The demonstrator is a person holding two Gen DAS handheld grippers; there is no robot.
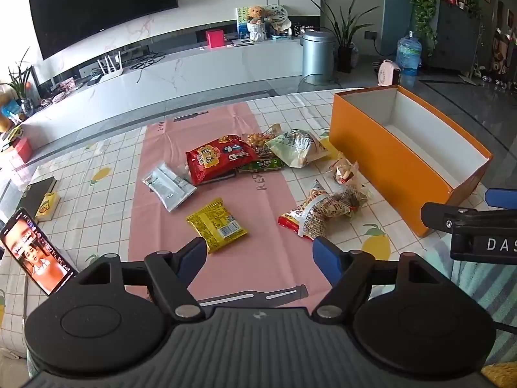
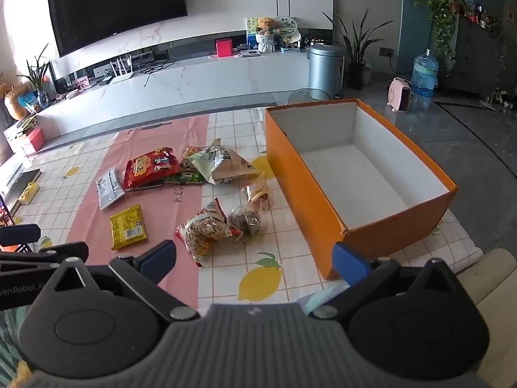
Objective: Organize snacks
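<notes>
Several snack packs lie on the table: a yellow pack [image 1: 217, 225] [image 2: 127, 226], a red bag [image 1: 219, 158] [image 2: 150, 167], a silver sachet [image 1: 168, 187] [image 2: 110, 188], a pale green bag [image 1: 295, 147] [image 2: 219, 161] and a red-white bag [image 1: 318, 215] [image 2: 206, 231]. An empty orange box [image 1: 381, 158] [image 2: 310, 200] with a white inside stands to the right. My left gripper [image 1: 260, 258] is open and empty, just short of the yellow pack. My right gripper [image 2: 255, 258] is open and empty near the table's front edge, between the red-white bag and the box.
A pink mat [image 1: 206, 200] lies on the checked lemon tablecloth [image 2: 258, 278]. A phone [image 1: 35, 255] stands at the left front and a dark book [image 1: 38, 194] lies at the left. A TV cabinet and a bin [image 1: 318, 53] are beyond the table.
</notes>
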